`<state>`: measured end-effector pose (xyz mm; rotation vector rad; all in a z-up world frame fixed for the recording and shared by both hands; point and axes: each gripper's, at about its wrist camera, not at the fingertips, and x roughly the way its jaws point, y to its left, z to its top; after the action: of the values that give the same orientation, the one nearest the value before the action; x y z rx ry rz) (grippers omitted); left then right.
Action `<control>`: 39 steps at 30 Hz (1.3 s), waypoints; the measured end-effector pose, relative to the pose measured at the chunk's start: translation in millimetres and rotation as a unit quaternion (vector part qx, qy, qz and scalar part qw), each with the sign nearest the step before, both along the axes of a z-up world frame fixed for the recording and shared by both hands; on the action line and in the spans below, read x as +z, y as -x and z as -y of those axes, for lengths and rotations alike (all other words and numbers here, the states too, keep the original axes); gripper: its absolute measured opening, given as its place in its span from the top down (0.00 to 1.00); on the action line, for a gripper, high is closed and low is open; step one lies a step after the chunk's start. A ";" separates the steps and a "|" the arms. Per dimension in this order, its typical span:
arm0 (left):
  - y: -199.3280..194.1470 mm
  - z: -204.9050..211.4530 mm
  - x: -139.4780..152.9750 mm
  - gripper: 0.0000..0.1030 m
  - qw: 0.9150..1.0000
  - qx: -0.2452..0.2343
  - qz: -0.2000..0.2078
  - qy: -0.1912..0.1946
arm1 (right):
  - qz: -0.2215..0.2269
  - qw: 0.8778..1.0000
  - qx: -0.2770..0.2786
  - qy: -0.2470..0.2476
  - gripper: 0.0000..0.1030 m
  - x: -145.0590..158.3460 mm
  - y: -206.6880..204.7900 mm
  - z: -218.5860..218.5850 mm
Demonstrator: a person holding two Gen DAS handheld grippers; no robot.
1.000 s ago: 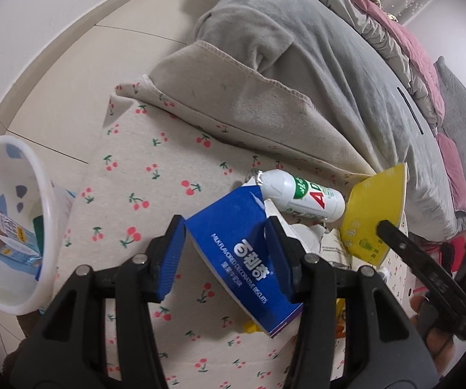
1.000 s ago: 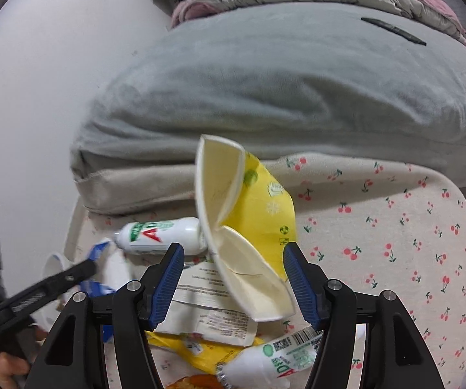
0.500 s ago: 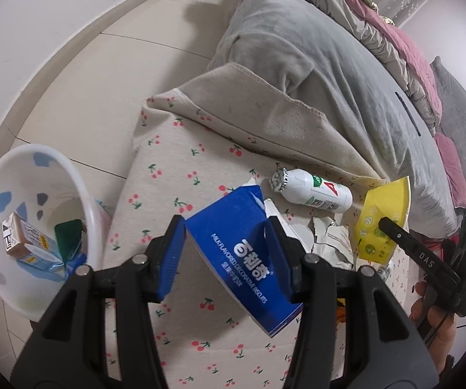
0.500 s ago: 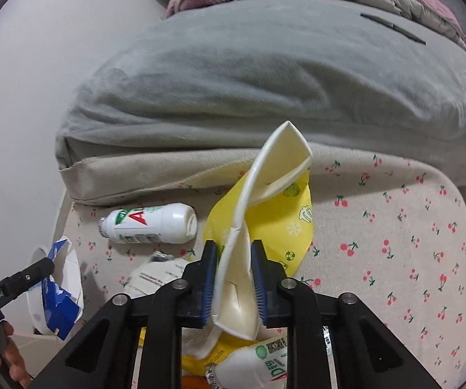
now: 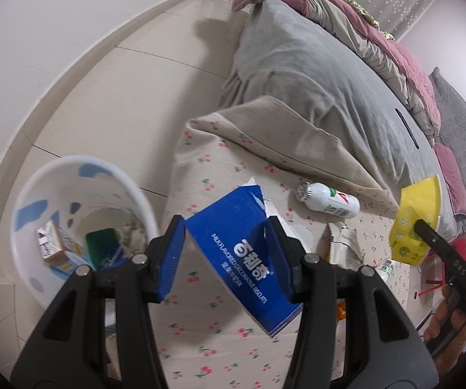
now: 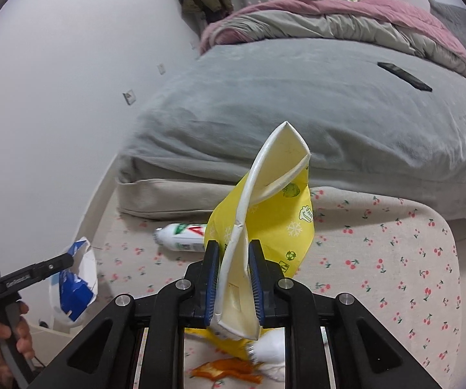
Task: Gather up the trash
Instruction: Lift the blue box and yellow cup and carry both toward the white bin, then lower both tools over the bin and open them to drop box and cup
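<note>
A bin (image 5: 80,214) stands on the floor (image 5: 129,97) left of the mat (image 5: 220,334), where a bottle (image 5: 330,196) lies before the bed (image 5: 314,74).

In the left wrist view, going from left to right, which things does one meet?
White bin → blue biscuit box → white bottle → yellow paper cup.

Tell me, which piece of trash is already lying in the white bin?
The small orange-and-white carton lies inside the white bin; the blue biscuit box and yellow cup are each held in a hand-held gripper.
</note>
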<state>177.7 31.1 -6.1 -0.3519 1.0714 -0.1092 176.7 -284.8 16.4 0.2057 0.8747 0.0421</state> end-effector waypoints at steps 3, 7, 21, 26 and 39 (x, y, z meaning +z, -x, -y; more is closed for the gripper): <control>4.4 -13.2 0.4 0.49 1.000 0.008 0.003 -0.005 | 0.007 1.000 0.016 0.003 0.81 6.7 4.0 -12.5; 10.7 -33.6 0.4 0.49 1.000 0.022 0.007 -0.017 | 0.012 0.999 0.040 0.010 0.81 7.8 6.5 -38.2; 16.1 -99.0 -13.9 0.49 0.994 0.082 -0.007 -0.074 | 0.006 0.994 0.111 0.012 0.81 -6.1 -3.9 -122.3; 12.7 -104.2 -14.5 0.41 0.990 0.090 -0.003 -0.107 | 0.007 0.992 0.129 0.007 0.81 -8.0 -6.0 -142.0; 36.3 -141.1 -12.7 0.13 0.986 0.089 -0.002 -0.138 | -0.007 0.982 0.186 0.004 0.81 -21.0 -7.9 -195.8</control>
<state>141.4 172.2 -18.7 -0.1948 1.0387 0.1984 184.5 -89.0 -4.6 0.0322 0.9188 0.3861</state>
